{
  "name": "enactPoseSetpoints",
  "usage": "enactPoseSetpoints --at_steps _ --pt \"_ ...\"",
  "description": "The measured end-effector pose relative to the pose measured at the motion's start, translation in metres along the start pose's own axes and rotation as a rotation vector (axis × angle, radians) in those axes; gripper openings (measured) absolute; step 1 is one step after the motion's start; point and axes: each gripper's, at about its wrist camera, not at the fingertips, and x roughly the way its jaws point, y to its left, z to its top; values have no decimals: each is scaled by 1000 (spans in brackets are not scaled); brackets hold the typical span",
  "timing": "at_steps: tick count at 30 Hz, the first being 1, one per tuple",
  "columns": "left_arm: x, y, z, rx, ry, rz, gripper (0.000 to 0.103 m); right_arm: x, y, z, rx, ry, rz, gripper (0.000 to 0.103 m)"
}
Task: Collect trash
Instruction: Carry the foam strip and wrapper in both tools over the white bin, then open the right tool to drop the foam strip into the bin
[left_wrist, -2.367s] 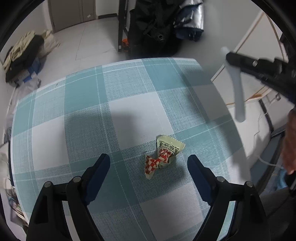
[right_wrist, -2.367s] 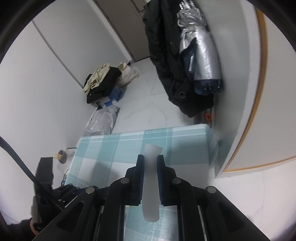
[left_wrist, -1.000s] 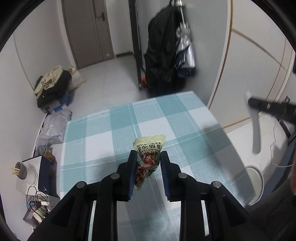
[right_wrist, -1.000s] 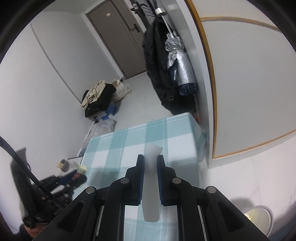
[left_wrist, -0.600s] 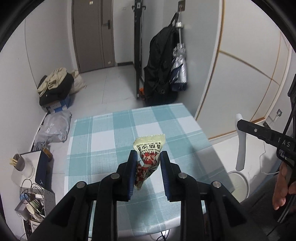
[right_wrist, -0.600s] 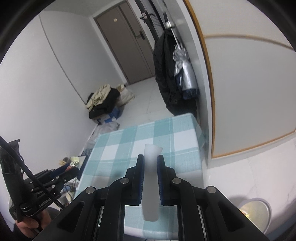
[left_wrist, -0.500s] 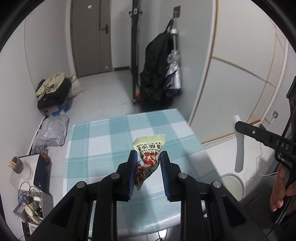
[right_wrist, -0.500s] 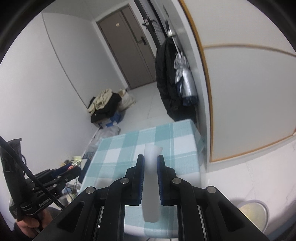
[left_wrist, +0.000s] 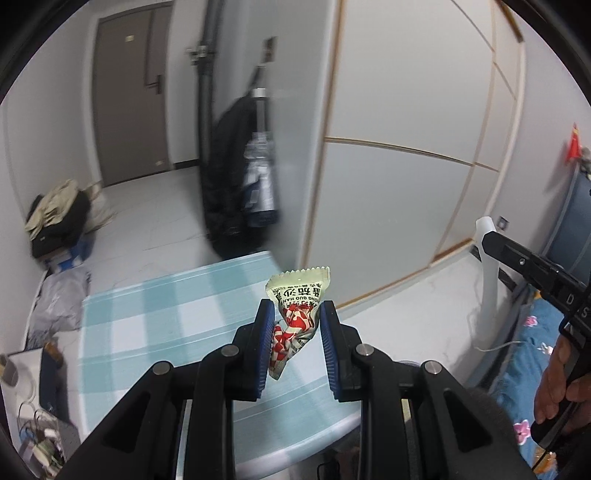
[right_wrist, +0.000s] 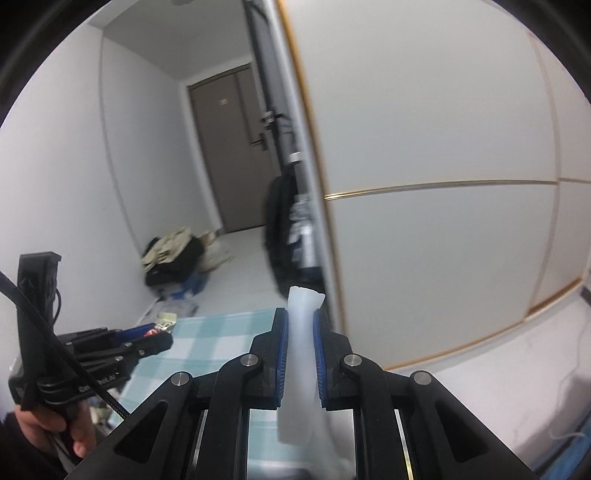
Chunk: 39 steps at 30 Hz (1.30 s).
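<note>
Red-and-white crumpled snack wrapper (left_wrist: 295, 321) pinched in left gripper (left_wrist: 297, 341), translucent white plastic strip (right_wrist: 299, 354) clamped in right gripper (right_wrist: 298, 354), both above teal checked tablecloth (left_wrist: 155, 332).

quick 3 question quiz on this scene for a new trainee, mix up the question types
1. True or false: the left gripper is shut on a snack wrapper.
2. What does the right gripper hold? A) a spoon B) a pale plastic strip C) nothing
3. Fill in: the wrapper is held up above the checked ____.

Key
1. True; the wrapper sits between the blue pads.
2. B; the pale plastic strip is clamped upright.
3. Table.
</note>
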Motion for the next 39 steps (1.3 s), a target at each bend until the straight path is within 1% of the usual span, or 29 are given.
enactPoseSetpoints --at_steps 2,4,6,8,12,15,17,20,21,25,28,30,33,36,39 --pt "8 -12 4 13 14 -36 20 -7 -20 -3 27 -2 -31 13" --pt "19 -25 8 17 46 -91 20 -15 -39 -7 58 0 -58 13" --pt "37 -39 13 15 99 -160 20 -19 -58 -12 76 15 -98 13" --pt "53 -54 16 22 138 -206 20 -20 -76 -19 96 32 -129 13" --pt "90 -84 15 64 235 -282 20 -17 -120 -47 170 100 -184 13" --pt "119 -104 9 96 310 -323 20 -7 -150 -71 241 148 -195 13" --pt "137 -114 4 102 362 -349 20 0 -165 -88 258 168 -202 13" --pt "163 -124 -6 109 433 -373 20 10 -180 -109 264 210 -212 13" --pt "174 -130 -12 118 465 -385 20 16 -188 -119 282 230 -210 13" --pt "200 -148 -29 152 546 -401 20 38 -209 -152 345 306 -213 13" --pt "218 -160 -40 170 615 -417 20 47 -220 -171 381 354 -205 16" --pt "225 -164 -46 184 648 -422 20 56 -223 -183 385 387 -207 18" --pt "238 -170 -55 205 698 -432 20 62 -219 -194 358 423 -197 20" --pt "247 -169 -60 216 731 -442 20 64 -214 -204 341 448 -181 20" --pt "254 -178 -66 245 755 -457 20 65 -216 -209 347 471 -179 21"
